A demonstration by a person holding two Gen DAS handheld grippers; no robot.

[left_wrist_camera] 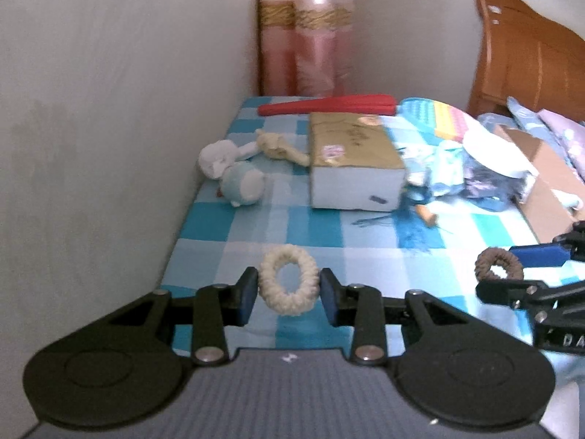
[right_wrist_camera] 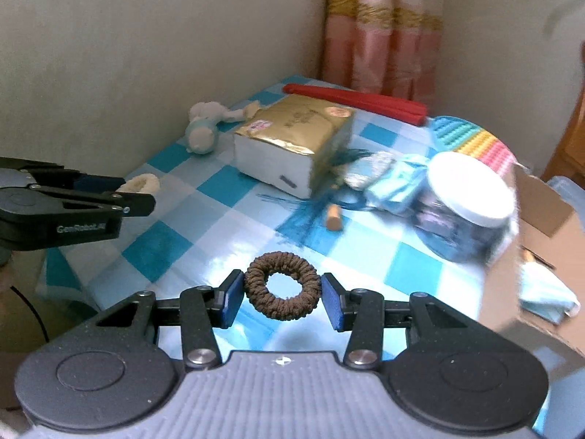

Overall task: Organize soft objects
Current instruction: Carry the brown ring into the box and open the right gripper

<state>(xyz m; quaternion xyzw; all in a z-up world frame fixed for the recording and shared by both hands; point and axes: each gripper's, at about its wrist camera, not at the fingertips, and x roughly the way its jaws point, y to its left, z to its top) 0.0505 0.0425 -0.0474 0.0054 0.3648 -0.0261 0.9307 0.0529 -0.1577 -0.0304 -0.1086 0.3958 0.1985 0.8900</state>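
A cream scrunchie [left_wrist_camera: 289,305] hangs between the blue pads of my left gripper [left_wrist_camera: 289,287], which is shut on it above the blue checked cloth [left_wrist_camera: 234,226]. My right gripper [right_wrist_camera: 281,292] is shut on a brown scrunchie [right_wrist_camera: 281,310], also held off the cloth [right_wrist_camera: 365,256]. The two grippers hang side by side. The left wrist view shows the right gripper [left_wrist_camera: 506,272] with the brown scrunchie [left_wrist_camera: 482,263] at its right edge. At the left of the right wrist view is the left gripper [right_wrist_camera: 146,190] with the cream scrunchie [right_wrist_camera: 144,182].
A gold tissue pack [left_wrist_camera: 351,161] lies mid-table, with small plush toys [left_wrist_camera: 237,183] beside the left wall. A red folded item [left_wrist_camera: 329,106] and a rainbow bubble mat [right_wrist_camera: 471,139] lie at the back. A white-lidded jar [right_wrist_camera: 468,201] and an open cardboard box [right_wrist_camera: 541,219] stand on the right.
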